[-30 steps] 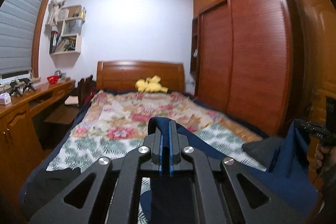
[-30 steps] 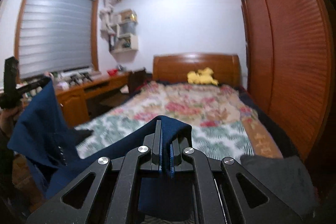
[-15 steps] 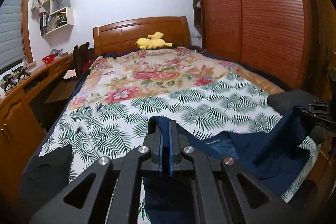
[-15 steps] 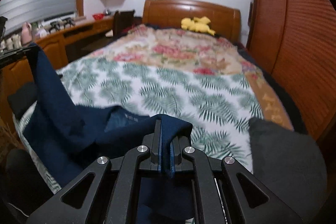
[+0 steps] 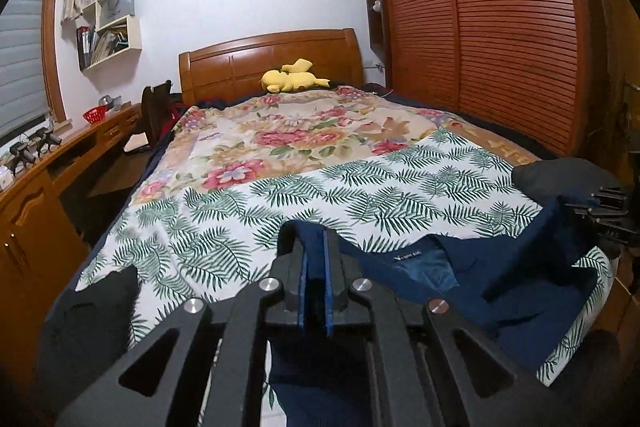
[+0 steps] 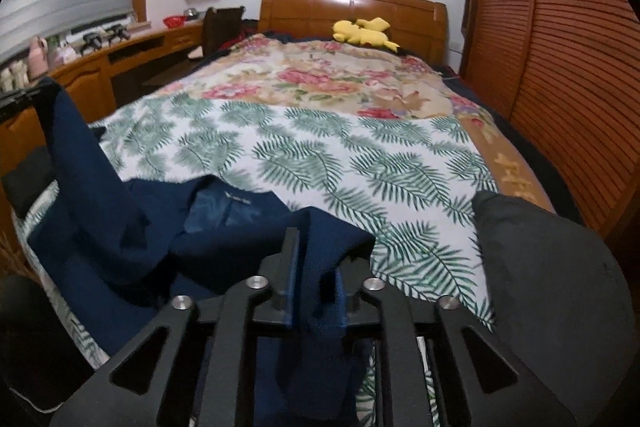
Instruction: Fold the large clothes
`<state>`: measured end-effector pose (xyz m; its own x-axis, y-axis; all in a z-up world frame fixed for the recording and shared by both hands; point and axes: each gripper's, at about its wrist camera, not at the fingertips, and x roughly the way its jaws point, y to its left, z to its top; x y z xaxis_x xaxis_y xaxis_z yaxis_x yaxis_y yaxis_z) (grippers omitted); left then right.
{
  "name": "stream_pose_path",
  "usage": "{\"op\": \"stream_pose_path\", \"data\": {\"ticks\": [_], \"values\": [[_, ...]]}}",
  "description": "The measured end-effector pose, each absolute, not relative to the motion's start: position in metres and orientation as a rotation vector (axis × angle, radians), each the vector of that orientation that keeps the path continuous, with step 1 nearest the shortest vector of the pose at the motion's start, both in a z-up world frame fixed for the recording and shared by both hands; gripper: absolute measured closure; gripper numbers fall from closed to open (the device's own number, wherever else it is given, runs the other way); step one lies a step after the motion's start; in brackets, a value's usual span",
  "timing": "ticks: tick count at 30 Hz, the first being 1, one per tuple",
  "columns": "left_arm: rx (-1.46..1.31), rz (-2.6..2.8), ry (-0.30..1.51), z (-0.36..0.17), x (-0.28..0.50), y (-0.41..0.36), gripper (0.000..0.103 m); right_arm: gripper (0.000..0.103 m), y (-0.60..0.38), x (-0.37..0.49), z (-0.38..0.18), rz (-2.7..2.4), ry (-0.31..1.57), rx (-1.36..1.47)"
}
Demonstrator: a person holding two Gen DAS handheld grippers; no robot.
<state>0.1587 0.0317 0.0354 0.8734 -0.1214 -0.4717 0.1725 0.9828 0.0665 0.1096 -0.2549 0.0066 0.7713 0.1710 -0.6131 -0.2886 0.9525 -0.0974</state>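
Observation:
A navy blue garment point(image 5: 516, 279) lies across the near end of the bed point(image 5: 304, 187), its collar label facing up. My left gripper point(image 5: 314, 259) is shut on one edge of it. My right gripper point(image 6: 314, 267) has its jaws slightly parted with a fold of the navy garment point(image 6: 120, 211) still between them. In the left wrist view the right gripper point(image 5: 600, 215) shows at the far right, holding the cloth's other end. In the right wrist view the left gripper point(image 6: 24, 99) shows at the far left edge.
A leaf-print sheet point(image 6: 320, 155) and a floral blanket point(image 5: 304, 135) cover the bed. A yellow plush point(image 5: 294, 81) lies by the headboard. Dark grey cloth point(image 6: 552, 267) lies at the bed's right corner. A wooden desk point(image 5: 60, 163) stands left, a wardrobe point(image 5: 500, 27) right.
Both grippers have come down from chest height to the bed, laying the navy garment on the near end. The right jaws have opened a little around the cloth.

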Motion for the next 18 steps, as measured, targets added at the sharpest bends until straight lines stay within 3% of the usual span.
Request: {"op": "stream_pose_path", "data": {"ticks": [6, 10, 18], "values": [[0.073, -0.165, 0.461, 0.033, 0.143, 0.045, 0.075, 0.056, -0.255, 0.098, 0.015, 0.200, 0.603, -0.209], [0.038, -0.186, 0.455, 0.028, 0.134, 0.052, 0.068, 0.053, -0.246, 0.094, 0.019, 0.275, 0.608, -0.198], [-0.006, -0.251, 0.501, -0.011, 0.140, 0.043, 0.066, 0.053, -0.197, 0.097, -0.028, 0.428, 0.729, -0.257]]}}
